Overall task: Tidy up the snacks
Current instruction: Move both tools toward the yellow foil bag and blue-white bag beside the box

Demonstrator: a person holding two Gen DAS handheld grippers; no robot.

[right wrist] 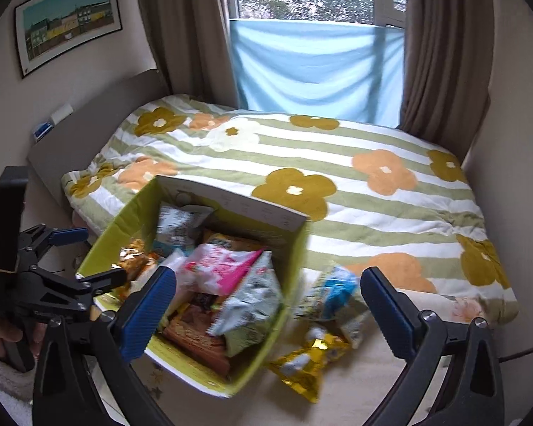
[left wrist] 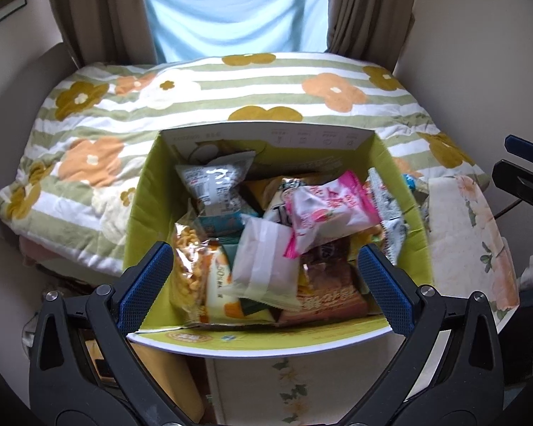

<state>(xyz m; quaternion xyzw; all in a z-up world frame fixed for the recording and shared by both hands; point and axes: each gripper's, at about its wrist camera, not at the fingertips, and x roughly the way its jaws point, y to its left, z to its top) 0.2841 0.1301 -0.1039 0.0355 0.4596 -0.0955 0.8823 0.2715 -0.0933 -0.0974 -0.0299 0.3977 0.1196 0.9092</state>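
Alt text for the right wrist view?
An open right gripper hovers over a green box full of snack packets, with a yellow packet and a blue packet lying outside it. The open left gripper is at left; a floral bed lies behind.

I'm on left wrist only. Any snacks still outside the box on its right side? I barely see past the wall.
Observer: Yes. The right wrist view shows a yellow snack packet lying on the floral surface, right of the green box.
Operator: Only that one?
Observer: No, a blue and white packet lies behind it, nearer the bed quilt.
Operator: Where's the right gripper?
Observer: The right gripper is open and empty, its fingers straddling the box's right wall and those loose packets.
Operator: And mine?
Observer: Seen from the right, the left gripper is open at the box's left edge, holding nothing.
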